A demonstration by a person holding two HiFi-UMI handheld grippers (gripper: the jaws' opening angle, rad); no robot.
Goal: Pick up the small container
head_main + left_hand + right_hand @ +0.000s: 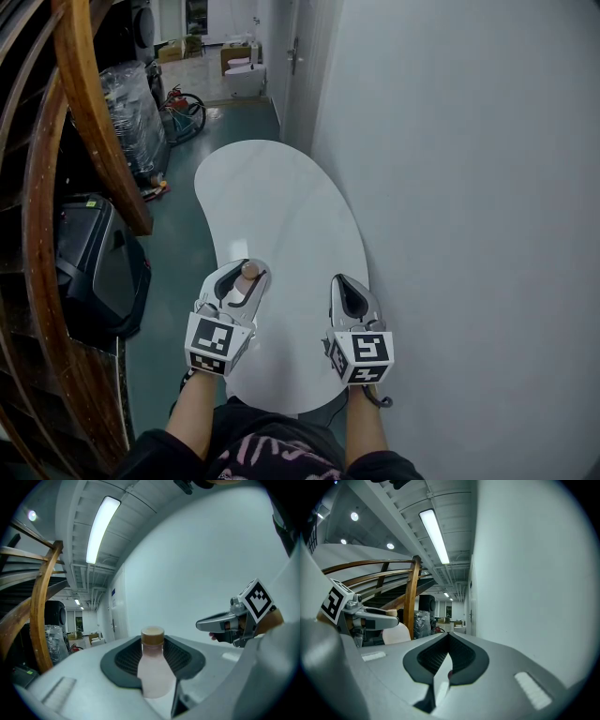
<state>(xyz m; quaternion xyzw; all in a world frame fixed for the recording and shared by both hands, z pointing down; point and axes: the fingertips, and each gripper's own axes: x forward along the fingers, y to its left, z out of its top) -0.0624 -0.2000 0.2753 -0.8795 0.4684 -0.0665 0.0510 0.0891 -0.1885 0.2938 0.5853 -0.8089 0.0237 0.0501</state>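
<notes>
Lap: a dark garment with a pink pattern [272,455] fills the bottom edge of the head view.
Forearms: the left forearm [199,408] and the right forearm [364,422] are bare and reach forward side by side, each hand hidden under its tool.
Left gripper [246,272]: held over the near left part of the table, jaws pointing away from the person and a little to the right, its marker cube [217,342] facing up.
Left gripper state: the ribbed pads [123,660] are clamped on the small container [153,667], one on each side of its body.
Small container: a pale pinkish bottle with a tan cap, upright between the left jaws, cap above the pads. Whether its base touches the table cannot be told.
Right gripper [344,284]: level with the left one and apart from it, nearer the wall, pointing straight ahead.
Right gripper state: the jaws are pressed together at the tips with nothing between them [449,639].
Table [281,206]: white, kidney-shaped, its right edge against the wall [469,187].
Left side: a curved wooden stair rail [94,112] runs past a black case [98,267] on the floor.
</notes>
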